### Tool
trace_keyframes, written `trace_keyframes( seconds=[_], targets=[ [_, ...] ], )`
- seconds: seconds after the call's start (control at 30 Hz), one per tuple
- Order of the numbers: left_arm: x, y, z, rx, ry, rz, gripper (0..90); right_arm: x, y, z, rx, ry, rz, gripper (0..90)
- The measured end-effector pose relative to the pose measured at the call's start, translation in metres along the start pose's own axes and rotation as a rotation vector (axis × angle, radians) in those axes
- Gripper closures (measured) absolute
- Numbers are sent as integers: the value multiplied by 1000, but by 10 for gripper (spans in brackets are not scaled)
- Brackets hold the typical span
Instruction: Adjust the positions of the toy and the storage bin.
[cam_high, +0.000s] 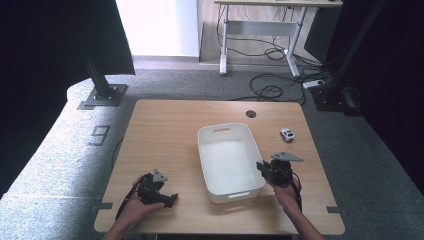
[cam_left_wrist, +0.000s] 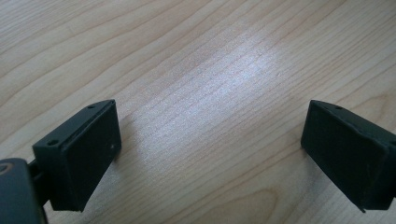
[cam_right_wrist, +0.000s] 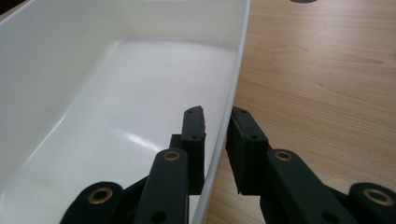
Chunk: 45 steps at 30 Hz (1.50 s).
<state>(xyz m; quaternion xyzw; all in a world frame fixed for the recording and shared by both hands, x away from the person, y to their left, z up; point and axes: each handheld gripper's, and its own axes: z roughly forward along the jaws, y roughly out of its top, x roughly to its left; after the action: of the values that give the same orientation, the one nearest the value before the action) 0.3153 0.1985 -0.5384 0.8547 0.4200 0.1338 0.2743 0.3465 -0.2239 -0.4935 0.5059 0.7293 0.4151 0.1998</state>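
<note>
My right gripper (cam_right_wrist: 217, 128) pinching white plastic bin (cam_right_wrist: 116, 93) rim: light, stiff, slippery, thin wall. My left gripper (cam_left_wrist: 210, 149) spread over table (cam_left_wrist: 210, 56).

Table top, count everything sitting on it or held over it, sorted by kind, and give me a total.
White bin: 1
Small toy car: 1
Handheld grippers: 2, left gripper and right gripper
Total: 4
</note>
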Motion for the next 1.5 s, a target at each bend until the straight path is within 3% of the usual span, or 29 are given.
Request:
trace_keyframes(
  seconds=[1.5],
  targets=[
    [0,0,0,0,-2,-1,51,12,13,22,-3,24,-11,770]
  ],
)
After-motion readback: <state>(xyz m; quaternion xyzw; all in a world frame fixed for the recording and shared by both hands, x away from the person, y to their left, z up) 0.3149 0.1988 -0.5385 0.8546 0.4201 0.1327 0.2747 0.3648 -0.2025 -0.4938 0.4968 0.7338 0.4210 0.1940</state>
